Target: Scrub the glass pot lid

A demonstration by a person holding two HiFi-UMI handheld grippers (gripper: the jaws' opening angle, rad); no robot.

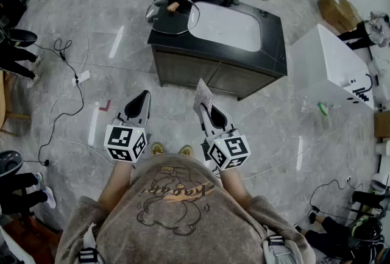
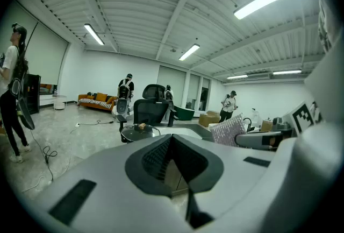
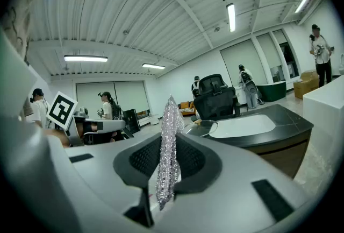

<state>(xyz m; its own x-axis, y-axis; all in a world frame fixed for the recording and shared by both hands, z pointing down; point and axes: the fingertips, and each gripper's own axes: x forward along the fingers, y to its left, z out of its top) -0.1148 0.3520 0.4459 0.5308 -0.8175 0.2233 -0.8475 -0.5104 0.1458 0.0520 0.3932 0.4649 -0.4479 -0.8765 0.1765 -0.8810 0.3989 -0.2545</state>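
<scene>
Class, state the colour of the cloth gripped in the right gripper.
The cloth is glittery silver, best seen in the right gripper view.

The right gripper (image 3: 167,146) has its grey jaws clamped on a silvery, sparkly scrubbing cloth (image 3: 171,119), which stands upright and pokes out past the tips. Out at one o'clock, the round glass pot lid (image 3: 201,128) sits on a black countertop (image 3: 285,131), just beside the white oval sink basin (image 3: 244,125) at two. A black office chair (image 3: 215,98) stands behind, near twelve.
</scene>
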